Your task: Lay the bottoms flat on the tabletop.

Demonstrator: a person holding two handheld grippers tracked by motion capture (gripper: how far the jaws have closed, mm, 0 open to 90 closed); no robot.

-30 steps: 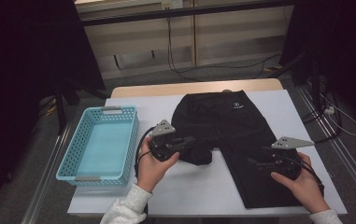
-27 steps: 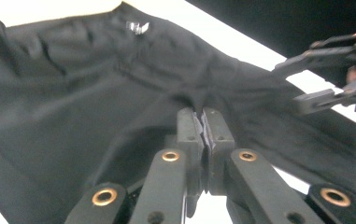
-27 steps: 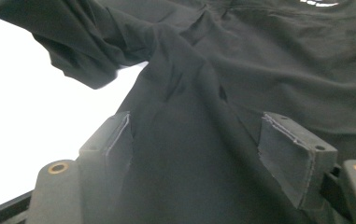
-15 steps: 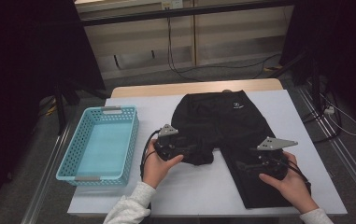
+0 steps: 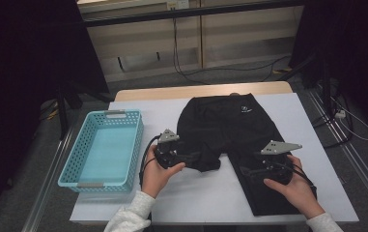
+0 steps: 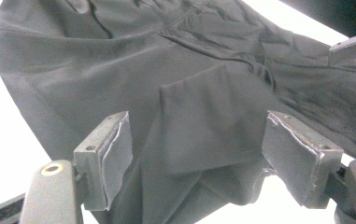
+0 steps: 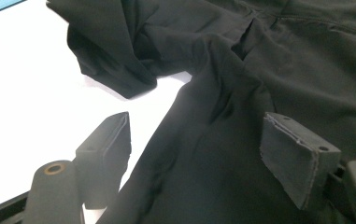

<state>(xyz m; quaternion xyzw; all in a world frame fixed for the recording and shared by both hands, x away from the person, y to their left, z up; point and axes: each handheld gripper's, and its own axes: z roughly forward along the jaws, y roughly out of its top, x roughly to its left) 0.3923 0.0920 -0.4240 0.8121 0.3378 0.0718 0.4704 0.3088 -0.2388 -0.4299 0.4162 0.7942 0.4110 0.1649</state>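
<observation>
White counter point(image 5: 210, 198) carries black shorts point(image 5: 230, 125). Left hand-held gripper point(image 6: 196, 154), jaws just spread off the folded leg; right hand-held gripper point(image 7: 199, 154) gapes over the straight leg: pinch its hem squarely.

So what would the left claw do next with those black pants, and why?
Probably draw back and find a new hold. The left gripper has just been opening; its jaws stand apart around the folded leg of the black pants, gripping nothing. The other leg, by the right gripper, lies unfolded.

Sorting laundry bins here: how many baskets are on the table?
1. The light blue basket sits at the table's left edge, beside the black shorts, with nothing visible inside it. No other basket is in view.
</observation>
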